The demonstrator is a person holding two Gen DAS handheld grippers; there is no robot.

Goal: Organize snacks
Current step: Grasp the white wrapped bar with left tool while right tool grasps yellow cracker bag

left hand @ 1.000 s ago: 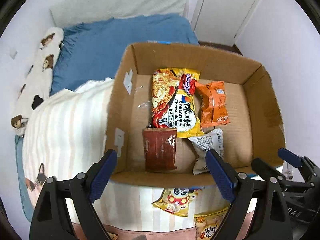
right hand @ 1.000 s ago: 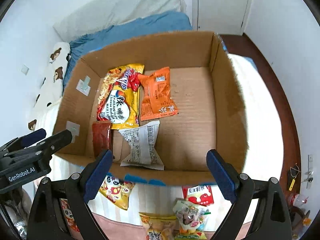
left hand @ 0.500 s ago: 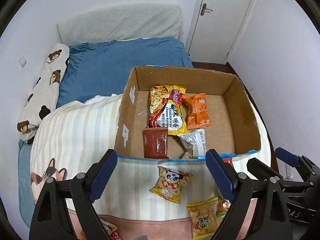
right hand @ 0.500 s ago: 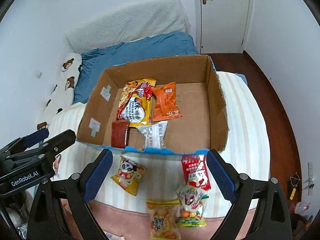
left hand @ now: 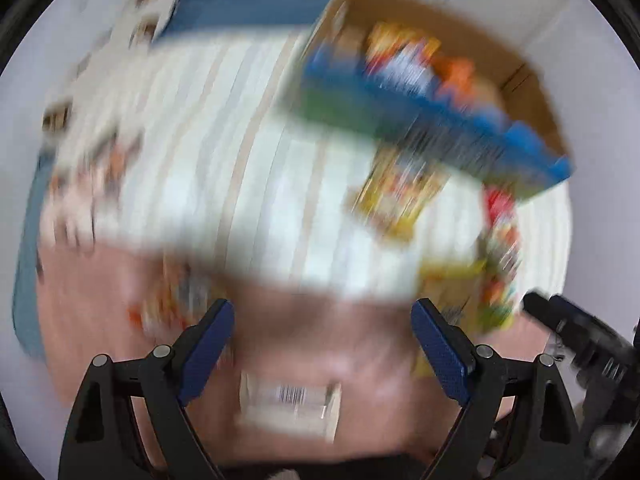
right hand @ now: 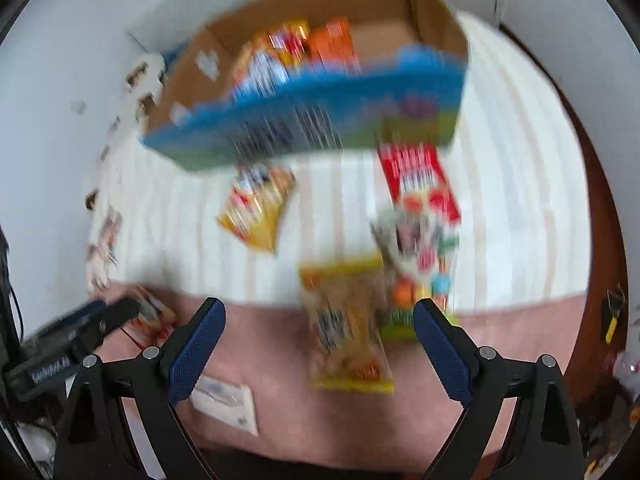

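Observation:
Both views are motion-blurred. A cardboard box (left hand: 532, 92) with a blue printed front (right hand: 320, 120) sits on the bed and holds several snack packets. Loose packets lie on the blanket in front of it: a yellow one (right hand: 258, 204), a red one (right hand: 420, 180), a colourful one (right hand: 420, 248) and a yellow-orange one (right hand: 344, 324). A pale packet with a barcode (left hand: 290, 400) lies just ahead of my left gripper (left hand: 322, 344), which is open and empty. My right gripper (right hand: 320, 344) is open and empty, above the yellow-orange packet.
The bed carries a striped white blanket (left hand: 208, 140) with a pink band (right hand: 500, 360) at the near edge. A small white packet (right hand: 224, 400) lies near my right gripper's left finger. Another packet (left hand: 176, 300) lies left. Brown floor (right hand: 600, 160) runs on the right.
Both grippers have pulled back from the box and tilted down fast. The box has shrunk toward the top of each view and more loose packets on the blanket show.

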